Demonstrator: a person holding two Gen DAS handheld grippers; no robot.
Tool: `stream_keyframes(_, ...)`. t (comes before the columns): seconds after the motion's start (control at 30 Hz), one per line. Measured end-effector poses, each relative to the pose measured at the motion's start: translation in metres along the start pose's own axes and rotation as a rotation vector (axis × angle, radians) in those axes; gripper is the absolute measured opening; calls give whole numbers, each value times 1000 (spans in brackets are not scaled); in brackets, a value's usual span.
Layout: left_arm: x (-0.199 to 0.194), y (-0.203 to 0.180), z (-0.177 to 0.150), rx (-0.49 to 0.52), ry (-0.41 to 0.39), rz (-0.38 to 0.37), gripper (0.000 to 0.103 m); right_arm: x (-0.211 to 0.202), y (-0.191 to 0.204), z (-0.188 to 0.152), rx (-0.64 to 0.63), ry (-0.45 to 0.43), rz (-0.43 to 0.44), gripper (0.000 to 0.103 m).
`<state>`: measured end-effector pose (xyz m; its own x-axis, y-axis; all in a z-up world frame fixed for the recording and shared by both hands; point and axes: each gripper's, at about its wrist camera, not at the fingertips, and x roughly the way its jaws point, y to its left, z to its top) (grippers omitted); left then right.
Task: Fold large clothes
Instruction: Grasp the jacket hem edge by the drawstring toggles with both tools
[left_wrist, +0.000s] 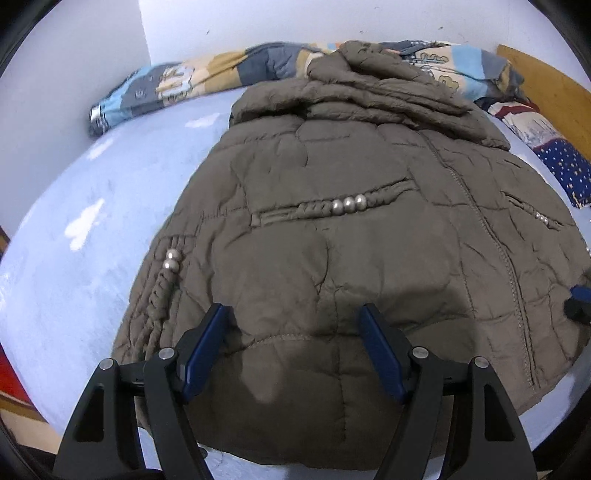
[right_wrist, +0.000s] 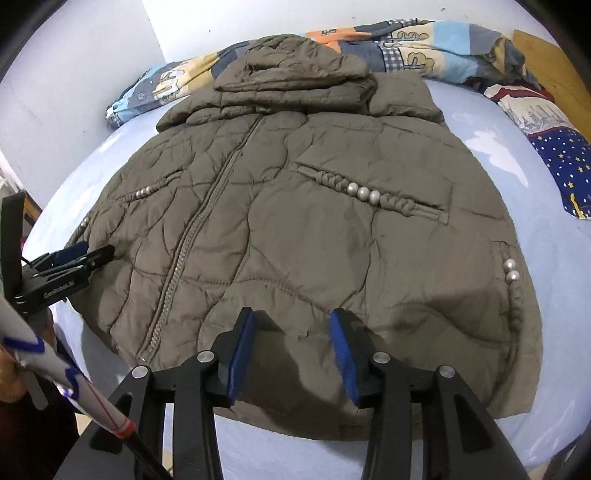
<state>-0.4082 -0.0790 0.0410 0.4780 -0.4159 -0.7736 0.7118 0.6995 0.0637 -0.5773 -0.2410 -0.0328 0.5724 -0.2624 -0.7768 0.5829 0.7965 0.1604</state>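
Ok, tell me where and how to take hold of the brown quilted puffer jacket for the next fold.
Probably grip the brown quilted puffer jacket at its bottom hem, coming from the near edge of the light blue bed sheet. The jacket lies flat, zipped, hood away, and the hem is the free edge nearest. The left gripper and right gripper, both open, already point down at it, either side of the zip.

I count one padded jacket (right_wrist: 295, 229) on one bed (right_wrist: 554, 295), one patchwork quilt (right_wrist: 424, 44), one starry pillow (right_wrist: 561, 155), three pearl beads (right_wrist: 363, 192) on the pocket near my right claw, and two grippers.
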Motion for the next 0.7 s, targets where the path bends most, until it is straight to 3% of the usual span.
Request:
stream_keyframes(0.13, -16, 7, 9, -4, -78, -6, 73, -20, -12, 5, 35, -81, 7, 46)
stream_keyframes(0.23, -24, 33, 21, -63, -117, 2, 73, -35, -37, 12, 110, -128, -23, 46)
stream_keyframes(0.4, -7, 101, 25, -326, -27, 1, 74, -58, -112, 1, 371, -180, -111, 51)
stream_keyframes(0.5, 7, 130, 18, -457, 35, 5, 74, -61, -144, -16, 492, -156, -159, 52)
stream_keyframes(0.63, 22, 137, 4, -562, 118, -116, 74, -53, -170, -40, 617, -104, -68, 54)
stream_keyframes(0.7, 21, 136, -2, -575, 117, -129, 74, -48, -175, -47, 652, -90, -14, 59)
